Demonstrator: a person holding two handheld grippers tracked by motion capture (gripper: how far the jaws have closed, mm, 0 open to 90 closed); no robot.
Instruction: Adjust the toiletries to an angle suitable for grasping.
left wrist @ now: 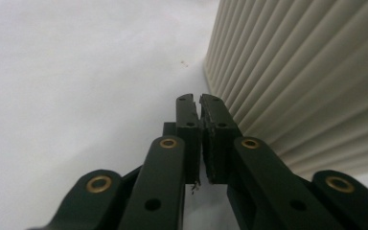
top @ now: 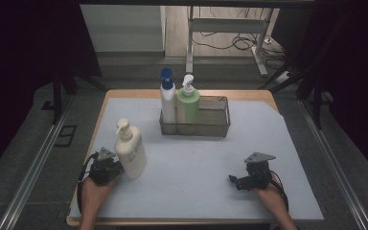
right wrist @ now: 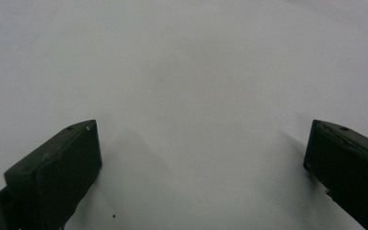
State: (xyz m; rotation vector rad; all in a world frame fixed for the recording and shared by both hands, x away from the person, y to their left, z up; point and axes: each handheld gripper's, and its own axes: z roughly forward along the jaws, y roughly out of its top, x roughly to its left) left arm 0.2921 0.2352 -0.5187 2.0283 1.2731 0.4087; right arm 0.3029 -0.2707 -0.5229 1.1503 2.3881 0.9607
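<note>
White paper covers the surface [top: 196, 167]; at its near left stands our cream pump bottle [top: 131, 153], ribbed, rigid, probably top-heavy, best gripped mid-body. Left hand-held gripper [left wrist: 199, 103] sits pinched empty beside it; right hand-held gripper [right wrist: 201, 158] gapes wide.

I see the pump bottle [top: 130, 152] standing lower left on the table sheet [top: 196, 163]; the wire basket [top: 215, 125] sits upper centre, two bottles [top: 179, 103] inside its left end.

text: none readable | labels: none legible on bottles | signs: none
</note>
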